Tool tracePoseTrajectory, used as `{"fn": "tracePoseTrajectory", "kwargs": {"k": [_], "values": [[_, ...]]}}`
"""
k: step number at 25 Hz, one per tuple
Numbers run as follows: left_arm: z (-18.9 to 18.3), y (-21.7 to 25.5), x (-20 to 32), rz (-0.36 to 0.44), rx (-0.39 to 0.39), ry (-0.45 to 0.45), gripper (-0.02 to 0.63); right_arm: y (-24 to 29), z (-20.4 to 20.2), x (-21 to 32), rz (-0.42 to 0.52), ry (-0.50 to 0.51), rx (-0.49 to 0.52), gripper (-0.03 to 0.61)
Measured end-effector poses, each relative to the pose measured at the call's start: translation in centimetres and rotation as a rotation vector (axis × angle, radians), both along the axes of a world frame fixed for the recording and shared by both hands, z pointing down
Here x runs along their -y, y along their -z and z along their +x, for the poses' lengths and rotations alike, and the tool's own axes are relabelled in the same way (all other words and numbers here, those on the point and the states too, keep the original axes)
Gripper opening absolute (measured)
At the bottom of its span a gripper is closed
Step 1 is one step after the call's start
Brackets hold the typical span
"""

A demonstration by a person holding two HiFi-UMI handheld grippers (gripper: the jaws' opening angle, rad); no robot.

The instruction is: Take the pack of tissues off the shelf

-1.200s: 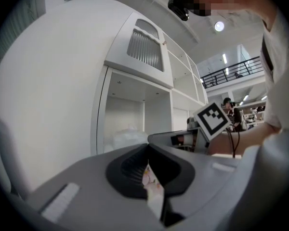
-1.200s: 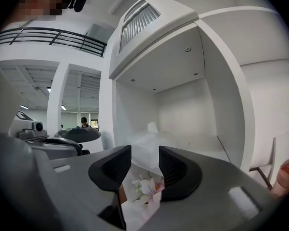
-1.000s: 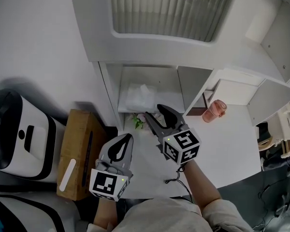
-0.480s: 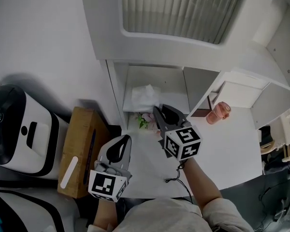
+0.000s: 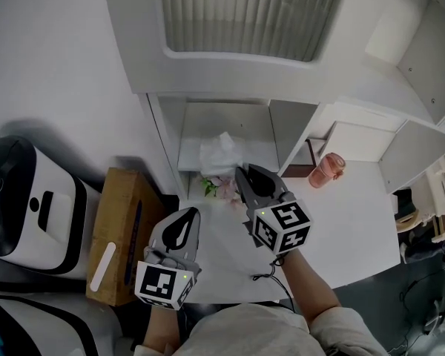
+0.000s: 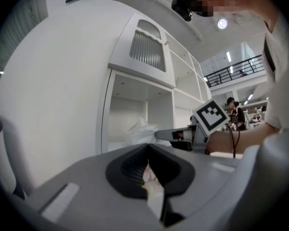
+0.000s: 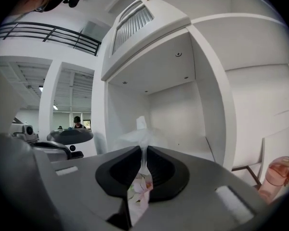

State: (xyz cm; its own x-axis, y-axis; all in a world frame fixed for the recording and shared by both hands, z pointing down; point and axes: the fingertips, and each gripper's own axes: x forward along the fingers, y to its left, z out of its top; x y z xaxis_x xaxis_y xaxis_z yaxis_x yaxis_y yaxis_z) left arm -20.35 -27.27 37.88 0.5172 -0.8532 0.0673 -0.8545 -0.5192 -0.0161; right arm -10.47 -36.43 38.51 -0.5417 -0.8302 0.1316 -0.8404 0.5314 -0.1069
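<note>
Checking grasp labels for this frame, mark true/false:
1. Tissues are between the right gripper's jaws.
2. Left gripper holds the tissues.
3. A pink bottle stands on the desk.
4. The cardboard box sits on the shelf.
1. True. The right gripper has the tissues between its jaws, which are closing on them.
2. False. The left gripper is empty, jaws together, back from the shelf.
3. True. The bottle stands on the desk.
4. False. The box is left of the desk.
</note>
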Motion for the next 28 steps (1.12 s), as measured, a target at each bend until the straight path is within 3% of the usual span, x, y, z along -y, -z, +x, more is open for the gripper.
{"fn": "tracePoseTrajectory", "kwargs": {"k": [4,28], "values": [[1.3,0.6,-0.5,-0.003,-0.035,-0.016,0.002,0.8,1.4,-1.7,0.014,0.006,0.018,0.038],[11.6,2.6,-3.6,0.034,-0.041,-0.102,0.002,4.6,13.1,-10.6,0.072,-0.053,0.051,0.032]]}}
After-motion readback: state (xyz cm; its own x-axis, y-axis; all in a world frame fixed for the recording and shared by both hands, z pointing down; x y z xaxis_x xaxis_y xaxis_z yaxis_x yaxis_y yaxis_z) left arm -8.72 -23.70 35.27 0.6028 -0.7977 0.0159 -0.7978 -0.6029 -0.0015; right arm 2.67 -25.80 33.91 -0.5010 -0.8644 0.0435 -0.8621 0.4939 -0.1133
